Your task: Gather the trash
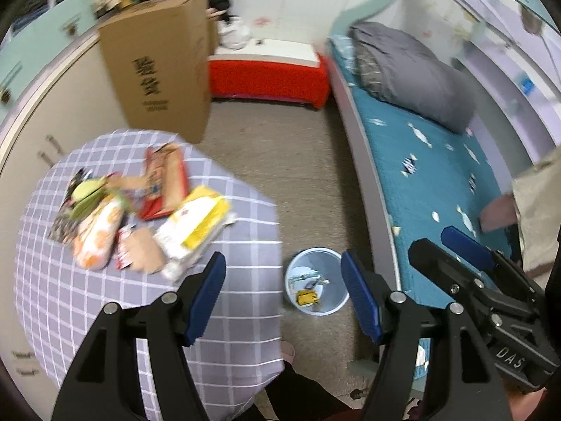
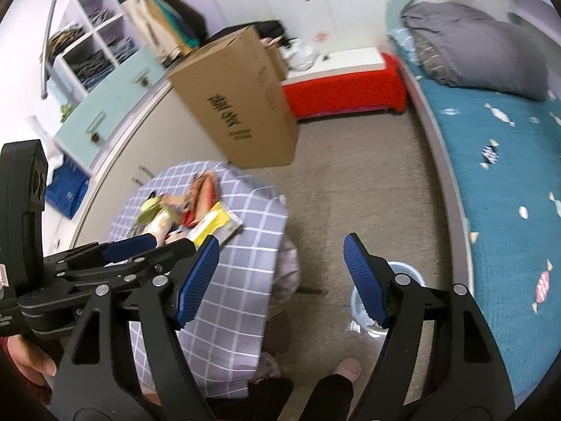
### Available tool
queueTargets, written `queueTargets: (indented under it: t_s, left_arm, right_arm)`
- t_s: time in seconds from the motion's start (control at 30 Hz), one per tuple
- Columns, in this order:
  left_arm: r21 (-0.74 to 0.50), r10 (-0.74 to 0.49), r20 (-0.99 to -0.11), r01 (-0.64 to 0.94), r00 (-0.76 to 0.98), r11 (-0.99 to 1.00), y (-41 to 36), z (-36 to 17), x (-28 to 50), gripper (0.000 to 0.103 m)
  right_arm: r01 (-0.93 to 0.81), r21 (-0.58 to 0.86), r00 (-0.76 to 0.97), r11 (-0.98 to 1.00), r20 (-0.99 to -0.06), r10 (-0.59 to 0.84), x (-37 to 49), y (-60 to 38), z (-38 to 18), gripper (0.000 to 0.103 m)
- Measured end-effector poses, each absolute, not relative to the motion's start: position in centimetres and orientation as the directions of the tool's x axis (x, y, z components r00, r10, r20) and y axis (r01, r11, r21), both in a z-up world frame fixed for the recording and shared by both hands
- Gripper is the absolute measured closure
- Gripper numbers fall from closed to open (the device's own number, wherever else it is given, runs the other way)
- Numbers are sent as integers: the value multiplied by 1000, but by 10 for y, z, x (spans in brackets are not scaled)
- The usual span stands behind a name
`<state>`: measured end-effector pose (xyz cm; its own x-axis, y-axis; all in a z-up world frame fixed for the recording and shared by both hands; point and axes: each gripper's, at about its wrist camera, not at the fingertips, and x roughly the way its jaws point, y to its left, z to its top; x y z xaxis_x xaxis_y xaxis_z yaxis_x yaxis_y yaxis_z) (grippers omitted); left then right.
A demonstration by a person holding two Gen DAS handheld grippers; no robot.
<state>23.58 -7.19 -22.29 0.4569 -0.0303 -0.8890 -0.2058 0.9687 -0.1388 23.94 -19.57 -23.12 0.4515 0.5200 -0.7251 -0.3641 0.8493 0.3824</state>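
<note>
A pile of trash lies on the round table with a grey checked cloth [image 1: 105, 315]: a yellow-and-white packet [image 1: 200, 221], an orange-and-white packet [image 1: 98, 235], a red wrapper [image 1: 164, 182] and brown paper [image 1: 143, 252]. A pale blue bin [image 1: 317, 282] stands on the floor right of the table, with a few scraps inside. My left gripper [image 1: 284, 298] hangs open and empty above the table edge and bin. My right gripper [image 2: 282, 280] is open and empty too, over the floor beside the table [image 2: 238, 280]; its right finger hides part of the bin [image 2: 403, 268]. The trash pile [image 2: 189, 210] shows beyond the left gripper [image 2: 168, 240].
A tall cardboard box [image 1: 157, 70] stands behind the table, a red-draped bench [image 1: 270, 73] against the far wall. A bed with a blue cover [image 1: 438, 193] and grey duvet [image 1: 410, 70] runs along the right. Cabinets [image 2: 115, 105] line the left. A slippered foot [image 2: 347, 368] is on the floor.
</note>
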Motion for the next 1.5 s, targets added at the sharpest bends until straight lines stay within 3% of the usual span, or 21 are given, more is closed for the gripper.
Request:
queueTargets:
  t_s: [0.33, 0.67, 1.27, 1.4, 1.5]
  left_arm:
    - [-117, 27, -914, -326, 406, 938, 19, -242, 224, 36]
    - [-64, 56, -949, -363, 311, 929, 111, -281, 226, 36]
    - [-39, 1, -981, -198, 196, 979, 148, -342, 265, 37]
    - [-36, -6, -985, -169, 171, 985, 148, -353, 271, 58]
    - [-64, -31, -984, -187, 178, 980, 155, -352, 270, 65]
  right_arm:
    - [-383, 405, 375, 830, -753, 541, 245, -125, -247, 29]
    - [-254, 473, 307, 844, -788, 534, 258, -64, -286, 29]
    - [2, 487, 275, 873, -840, 468, 286, -27, -345, 29]
    - [24, 488, 261, 872, -845, 466, 292, -22, -354, 29]
    - [29, 493, 251, 869, -845, 471, 298, -17, -359, 29]
